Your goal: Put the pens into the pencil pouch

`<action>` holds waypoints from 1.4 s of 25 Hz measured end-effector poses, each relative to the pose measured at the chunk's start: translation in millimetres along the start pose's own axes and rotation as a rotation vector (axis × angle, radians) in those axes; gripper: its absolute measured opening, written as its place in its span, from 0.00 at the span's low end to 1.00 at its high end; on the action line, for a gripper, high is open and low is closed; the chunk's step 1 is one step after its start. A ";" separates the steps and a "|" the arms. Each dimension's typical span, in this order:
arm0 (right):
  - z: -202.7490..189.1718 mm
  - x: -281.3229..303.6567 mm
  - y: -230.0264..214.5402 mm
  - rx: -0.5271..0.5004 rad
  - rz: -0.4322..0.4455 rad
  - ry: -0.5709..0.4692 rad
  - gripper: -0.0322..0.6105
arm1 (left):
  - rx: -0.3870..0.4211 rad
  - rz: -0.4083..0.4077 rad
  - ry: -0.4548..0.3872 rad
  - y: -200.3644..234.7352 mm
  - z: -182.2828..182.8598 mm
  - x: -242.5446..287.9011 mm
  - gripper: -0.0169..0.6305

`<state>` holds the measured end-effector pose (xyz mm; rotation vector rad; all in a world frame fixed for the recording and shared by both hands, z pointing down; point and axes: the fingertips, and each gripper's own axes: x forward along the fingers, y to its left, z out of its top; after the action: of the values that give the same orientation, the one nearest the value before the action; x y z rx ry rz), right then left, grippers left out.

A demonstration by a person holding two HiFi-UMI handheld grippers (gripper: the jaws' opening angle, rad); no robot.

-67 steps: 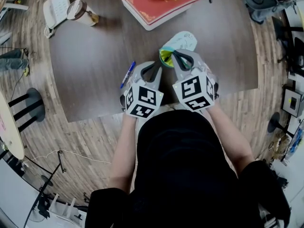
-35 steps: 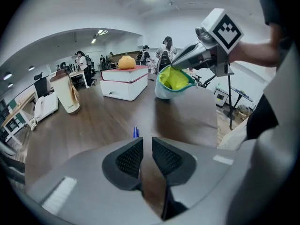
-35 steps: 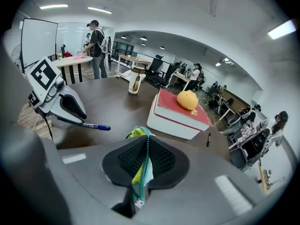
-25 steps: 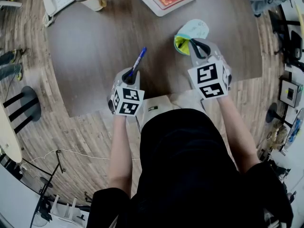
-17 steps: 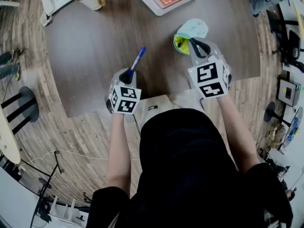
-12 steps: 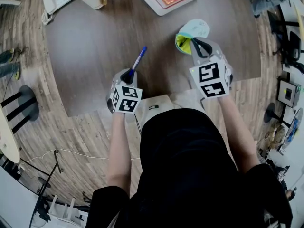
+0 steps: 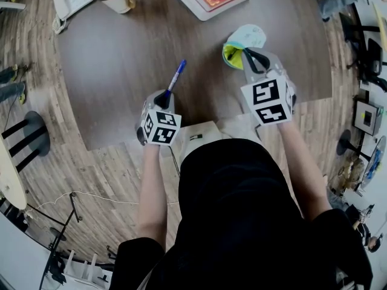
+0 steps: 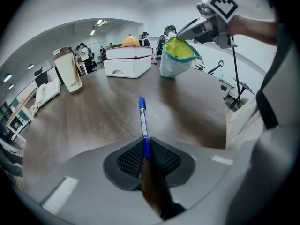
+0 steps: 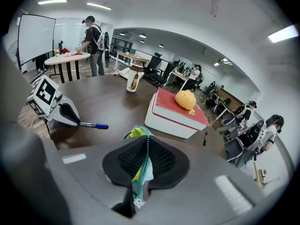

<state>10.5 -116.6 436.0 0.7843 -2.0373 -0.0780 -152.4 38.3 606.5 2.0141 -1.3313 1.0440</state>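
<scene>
**Pen pickup under way, pouch held ready**

The left hand-held gripper (image 8: 146,143) has just been closing its jaws, and the pads now pinch the near end of the blue pen (image 8: 142,118), whose length runs ahead over the table (image 7: 121,53). Off to its right, the right hand-held gripper (image 9: 142,159) is clamped tight on the zipper rim of the pencil pouch (image 8: 176,57), holding the yellow-lined mouth up. The next move, I judge, calls for lifting the pen, swinging it right and aiming its far end into that opening. Farther beyond the right gripper, a black pen (image 9: 205,138) lies beside the red book (image 9: 177,110), not yet packed.
</scene>
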 end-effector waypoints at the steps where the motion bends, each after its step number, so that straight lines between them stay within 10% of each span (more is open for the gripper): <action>1: 0.1 0.2 -0.4 0.001 -0.001 0.000 0.08 | -0.002 -0.001 0.000 0.0 -0.4 0.3 0.09; 35: 2.9 3.1 1.5 0.009 -0.004 -0.021 0.08 | -0.020 -0.051 -0.107 -9.7 44.5 -41.3 0.08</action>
<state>6.3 -117.8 437.1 0.7966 -2.0577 -0.0795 -138.5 30.6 547.1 2.1035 -1.3311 0.9084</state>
